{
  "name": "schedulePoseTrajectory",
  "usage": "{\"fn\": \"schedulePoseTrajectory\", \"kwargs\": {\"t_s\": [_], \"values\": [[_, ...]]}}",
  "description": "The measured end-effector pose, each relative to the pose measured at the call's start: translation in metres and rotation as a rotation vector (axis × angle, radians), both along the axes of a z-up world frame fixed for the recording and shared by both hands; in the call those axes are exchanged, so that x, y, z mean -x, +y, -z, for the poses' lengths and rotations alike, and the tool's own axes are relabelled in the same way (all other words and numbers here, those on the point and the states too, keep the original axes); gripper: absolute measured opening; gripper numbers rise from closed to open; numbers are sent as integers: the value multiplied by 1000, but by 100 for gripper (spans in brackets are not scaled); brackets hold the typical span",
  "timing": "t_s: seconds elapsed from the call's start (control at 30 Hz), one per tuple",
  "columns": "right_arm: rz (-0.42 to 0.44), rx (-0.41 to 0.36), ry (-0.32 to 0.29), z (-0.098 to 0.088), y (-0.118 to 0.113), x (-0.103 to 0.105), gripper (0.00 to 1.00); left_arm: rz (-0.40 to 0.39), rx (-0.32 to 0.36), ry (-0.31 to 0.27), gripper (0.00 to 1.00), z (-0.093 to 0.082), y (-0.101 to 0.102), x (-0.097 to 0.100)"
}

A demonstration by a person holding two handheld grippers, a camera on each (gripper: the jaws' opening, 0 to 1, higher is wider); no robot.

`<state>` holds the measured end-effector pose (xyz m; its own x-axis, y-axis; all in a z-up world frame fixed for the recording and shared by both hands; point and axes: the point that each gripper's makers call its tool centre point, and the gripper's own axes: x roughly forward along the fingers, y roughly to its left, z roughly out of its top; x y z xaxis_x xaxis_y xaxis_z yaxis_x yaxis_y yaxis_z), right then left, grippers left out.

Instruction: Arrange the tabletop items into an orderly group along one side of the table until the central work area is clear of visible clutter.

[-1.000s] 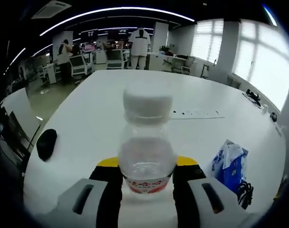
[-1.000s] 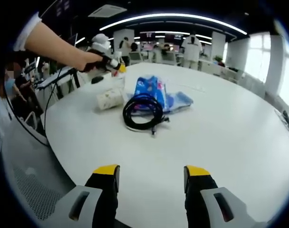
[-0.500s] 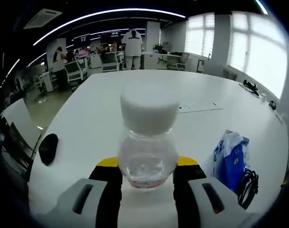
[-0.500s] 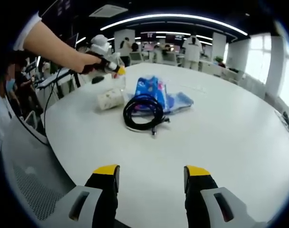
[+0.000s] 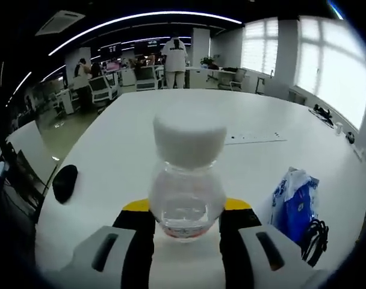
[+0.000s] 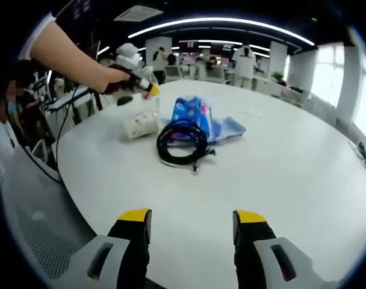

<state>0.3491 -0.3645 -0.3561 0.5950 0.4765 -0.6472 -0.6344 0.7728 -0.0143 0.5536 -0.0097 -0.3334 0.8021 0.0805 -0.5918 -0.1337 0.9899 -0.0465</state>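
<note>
The clear plastic bottle (image 5: 187, 180) with its white cap stands between the yellow-tipped jaws of the left hand-held gripper (image 5: 186, 212), which pinch its lower body; it is upright and seems to hang just above the white tabletop (image 5: 243, 120), though contact with the surface cannot be made out. This looks like the carrying step: the bottle is on its way to the group. To the right lie a blue-and-white packet (image 5: 295, 201) and a coiled black cable (image 5: 312, 236); a small black object (image 5: 65, 182) sits near the left edge. The next move probably calls for setting the bottle down upright close to that packet without tipping it, then easing the jaws apart. Beyond is an open office with ceiling light strips, bright windows, chairs and standing people.

In the right gripper view, the right hand-held gripper (image 6: 189, 221) is spread wide and empty over bare tabletop (image 6: 291, 168). Farther off, the cable (image 6: 182, 142) rests against the packet (image 6: 201, 117), with a pale roll (image 6: 139, 124) lying just beside them. A person's hand (image 6: 114, 79) holds the left hand-held gripper (image 6: 148, 88) above the roll.
</note>
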Motion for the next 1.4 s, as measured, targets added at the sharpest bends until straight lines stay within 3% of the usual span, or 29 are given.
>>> {"fn": "schedulePoseTrajectory", "kwargs": {"t_s": [0.1, 0.17, 0.2, 0.27, 0.5, 0.6, 0.83, 1.1, 1.2, 1.3, 1.4], "values": [[0, 4, -1, 0, 0, 0, 55, -6, 17, 3, 44, -2, 2, 2], [-1, 3, -3, -1, 0, 0, 55, -24, 4, -48, 53, -11, 7, -1], [-2, 4, -4, -1, 0, 0, 55, -34, 19, -94, 60, -20, 9, -2], [-1, 3, -5, -1, 0, 0, 55, -34, 69, -136, 68, -21, 13, 0], [-4, 0, -8, -1, 0, 0, 55, -31, 80, -178, 79, -31, 13, 31], [-17, 0, -11, -1, 2, 1, 55, -4, 80, -215, 81, -38, 7, 52], [-19, 0, -21, -4, 3, 1, 55, 76, 21, -233, 84, -47, -12, 103], [-13, -6, -25, -3, 3, 0, 55, 148, -49, -251, 96, -57, -45, 173], [-9, -13, -31, -2, 2, -2, 55, 162, -33, -267, 100, -57, -51, 190], [-6, -15, -34, -2, 2, -3, 55, 192, -28, -249, 100, -52, -69, 215], [-9, -17, -36, -2, 2, -3, 55, 255, -117, -209, 100, -45, -76, 234]]}}
